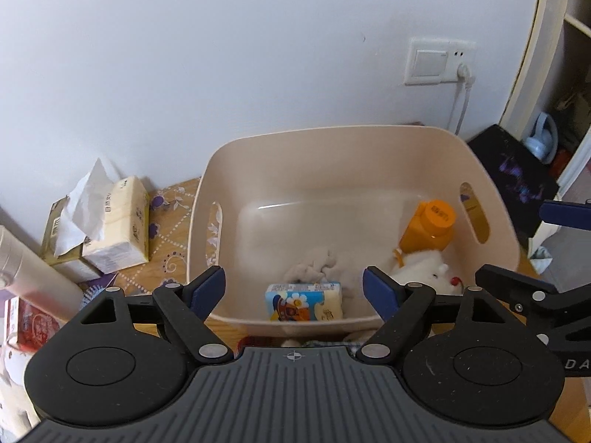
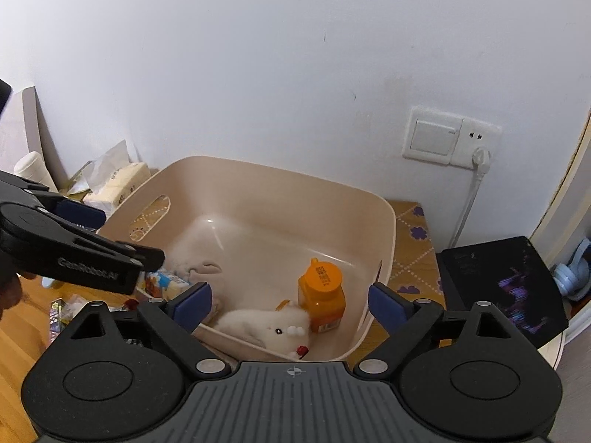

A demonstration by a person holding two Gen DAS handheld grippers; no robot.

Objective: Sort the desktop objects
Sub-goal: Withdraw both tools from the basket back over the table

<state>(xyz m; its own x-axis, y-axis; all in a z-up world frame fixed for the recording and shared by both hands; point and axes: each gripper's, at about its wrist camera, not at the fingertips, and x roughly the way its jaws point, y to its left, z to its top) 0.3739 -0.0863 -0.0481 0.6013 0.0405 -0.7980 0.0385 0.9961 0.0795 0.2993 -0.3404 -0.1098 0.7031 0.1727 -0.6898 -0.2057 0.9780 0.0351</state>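
A beige plastic bin [image 1: 295,147] [image 2: 384,221] stands against the wall. Inside it lie a small blue and yellow tissue pack [image 1: 303,305] [image 2: 162,282], a grey cloth [image 1: 314,264], an orange bottle [image 1: 430,227] [image 2: 322,293] and a white plush toy [image 1: 424,271] [image 2: 269,326]. My left gripper [image 1: 294,289] is open and empty above the bin's near edge, over the tissue pack. My right gripper [image 2: 290,302] is open and empty above the bin's near right side, over the plush toy. The left gripper's body shows at the left of the right wrist view.
A tissue pack with a sheet sticking out [image 1: 118,217] [image 2: 118,181] lies left of the bin on a patterned cloth [image 1: 166,236]. A white roll [image 1: 33,277] and a red box [image 1: 31,326] are further left. A black pad [image 1: 517,177] [image 2: 502,284] lies right. A wall socket with cable [image 2: 450,140] is behind.
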